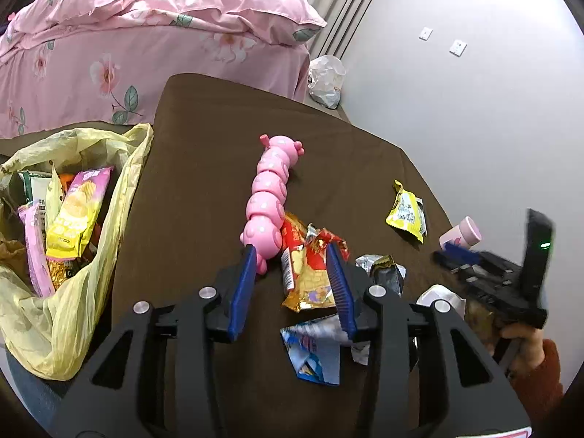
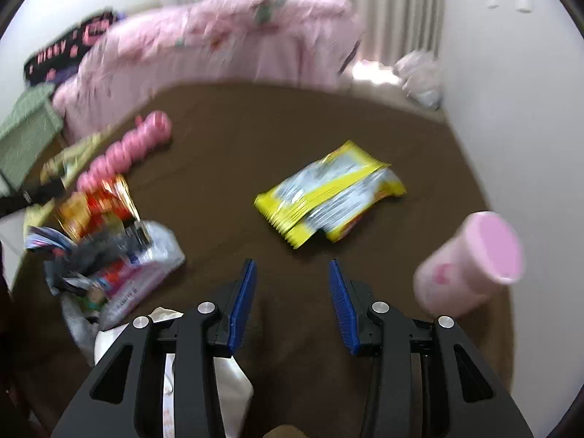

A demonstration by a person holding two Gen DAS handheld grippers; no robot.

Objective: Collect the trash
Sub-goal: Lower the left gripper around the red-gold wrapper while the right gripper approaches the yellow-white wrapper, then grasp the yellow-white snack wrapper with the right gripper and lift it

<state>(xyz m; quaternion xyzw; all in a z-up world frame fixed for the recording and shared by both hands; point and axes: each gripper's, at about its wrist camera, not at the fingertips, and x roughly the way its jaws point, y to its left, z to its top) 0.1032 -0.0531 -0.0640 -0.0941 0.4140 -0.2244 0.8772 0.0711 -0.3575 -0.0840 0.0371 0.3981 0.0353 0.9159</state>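
My left gripper (image 1: 291, 252) hangs open over a red-gold snack wrapper (image 1: 306, 277) on the brown table (image 1: 219, 127); the wrapper lies between and below the blue pads, which do not press on it. The left pad sits beside a pink caterpillar toy (image 1: 268, 197). A yellow plastic bag (image 1: 73, 292) at the left holds several wrappers. My right gripper (image 2: 292, 262) is open and holds nothing, with a yellow wrapper (image 2: 328, 193) just ahead of it. More wrappers lie heaped at the left (image 2: 109, 248).
A pink cup (image 2: 471, 259) stands at the table's right edge near the wall. Blue-white (image 1: 314, 346) and silver-black (image 1: 383, 266) wrappers lie by the left gripper. A bed with pink bedding (image 1: 146, 36) and a white bag on the floor (image 1: 326, 80) are behind the table.
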